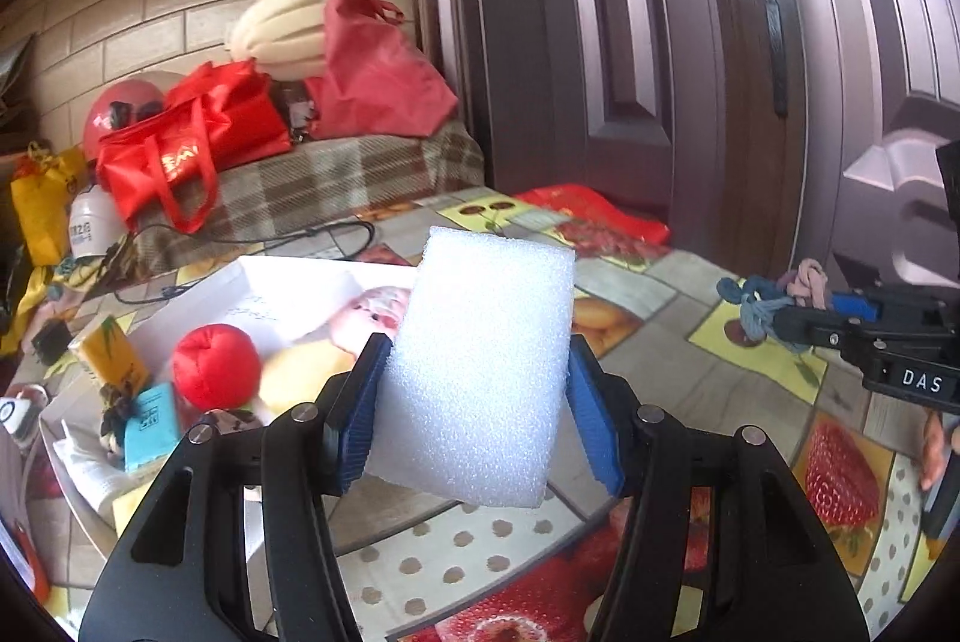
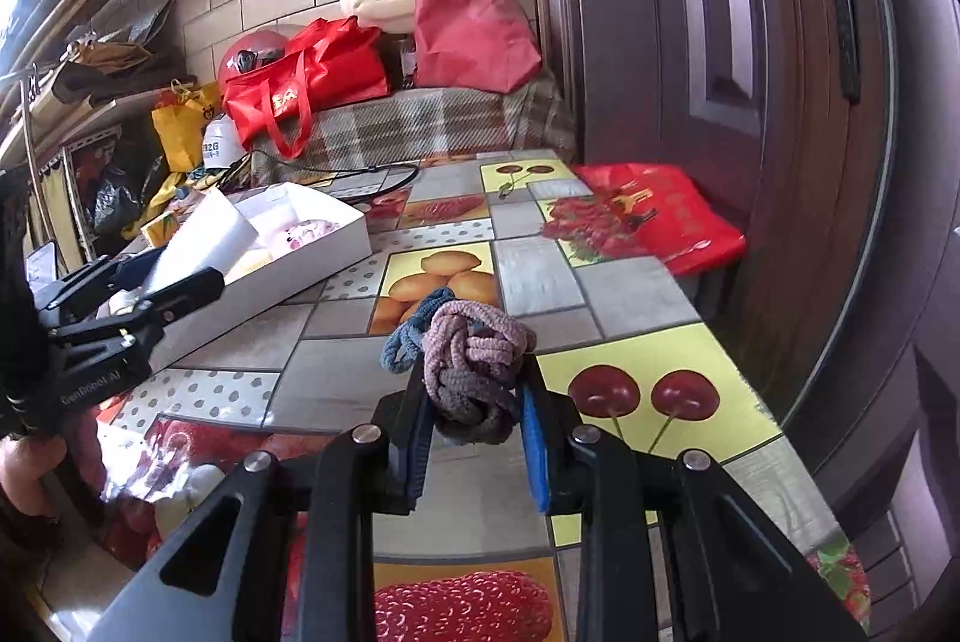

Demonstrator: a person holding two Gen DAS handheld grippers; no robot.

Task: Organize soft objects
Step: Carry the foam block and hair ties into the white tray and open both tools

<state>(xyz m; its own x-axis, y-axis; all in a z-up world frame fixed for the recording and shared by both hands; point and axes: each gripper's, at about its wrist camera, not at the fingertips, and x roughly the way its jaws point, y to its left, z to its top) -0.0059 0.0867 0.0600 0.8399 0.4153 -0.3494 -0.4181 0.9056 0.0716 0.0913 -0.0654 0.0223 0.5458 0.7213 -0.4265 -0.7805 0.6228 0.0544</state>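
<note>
1. The left tongs (image 1: 477,402) clamp a white rectangular block of open-cell foam (image 1: 483,372) between their blue pads, closed partway to its width; it hangs above the fruit-print desk (image 1: 690,390), just right of the shallow white cardboard box (image 2: 312,255).
2. The right tongs (image 2: 474,432) are pinched tight on a knotted bundle of pink-grey and blue cord (image 2: 468,360), held over the desk well to the right of the box.
3. The step in hand looks like carrying both soft pieces to the box, which already holds a red stuffed ball (image 1: 215,365) and other soft items.
4. Next, each piece likely needs lowering into a free spot in the box before release; the foam may spring back.
5. Readable writing: "DAS" on the right tongs' body, "GenRobot.AI" on the left.
</note>
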